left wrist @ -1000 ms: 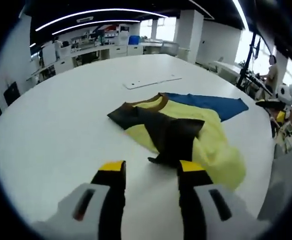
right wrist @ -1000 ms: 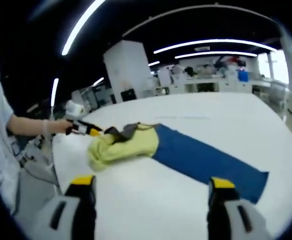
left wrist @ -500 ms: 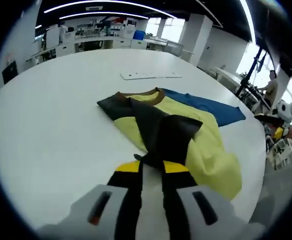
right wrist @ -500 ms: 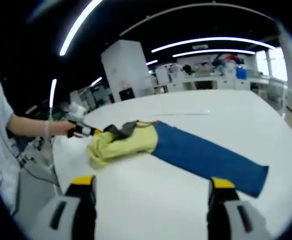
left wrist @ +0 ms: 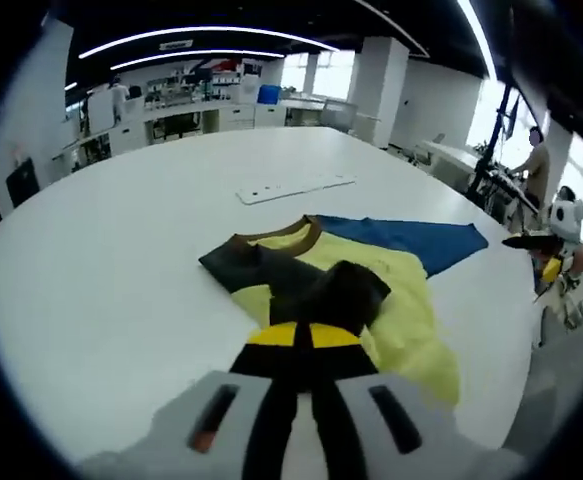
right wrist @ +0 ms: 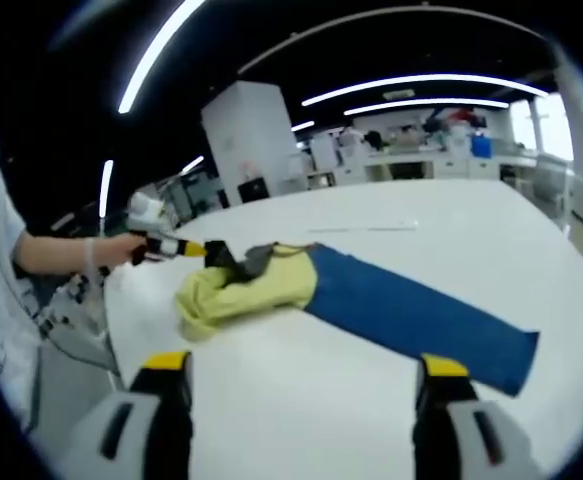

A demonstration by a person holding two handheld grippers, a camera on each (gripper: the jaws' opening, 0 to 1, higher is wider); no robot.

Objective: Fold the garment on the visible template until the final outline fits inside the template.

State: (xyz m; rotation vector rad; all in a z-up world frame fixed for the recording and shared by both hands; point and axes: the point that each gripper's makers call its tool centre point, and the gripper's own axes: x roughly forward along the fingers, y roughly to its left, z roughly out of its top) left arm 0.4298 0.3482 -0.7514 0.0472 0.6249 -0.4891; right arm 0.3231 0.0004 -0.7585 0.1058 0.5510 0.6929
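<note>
A yellow garment (left wrist: 396, 300) with dark brown sleeves and collar lies crumpled on a white table (left wrist: 111, 250), partly over a blue template (left wrist: 411, 238). My left gripper (left wrist: 302, 334) is shut on the near dark sleeve (left wrist: 336, 292), at the garment's near edge. The right gripper view shows the garment (right wrist: 246, 290) bunched at the left end of the long blue template (right wrist: 421, 318), and the left gripper (right wrist: 176, 248) gripping the dark sleeve (right wrist: 229, 258). My right gripper (right wrist: 301, 375) hangs open above bare table in front of the template, nothing between its jaws. It also appears at the table's right edge (left wrist: 543, 250).
A thin white strip (left wrist: 296, 187) lies on the table beyond the garment. The table's curved edge runs close on the right (left wrist: 516, 330). A person (left wrist: 538, 160) stands far right by equipment. Desks and shelves (left wrist: 201, 105) line the back of the room.
My left gripper went from open to shut on the dark sleeve, which now stands slightly bunched and raised. The right gripper stays open and nearly still.
</note>
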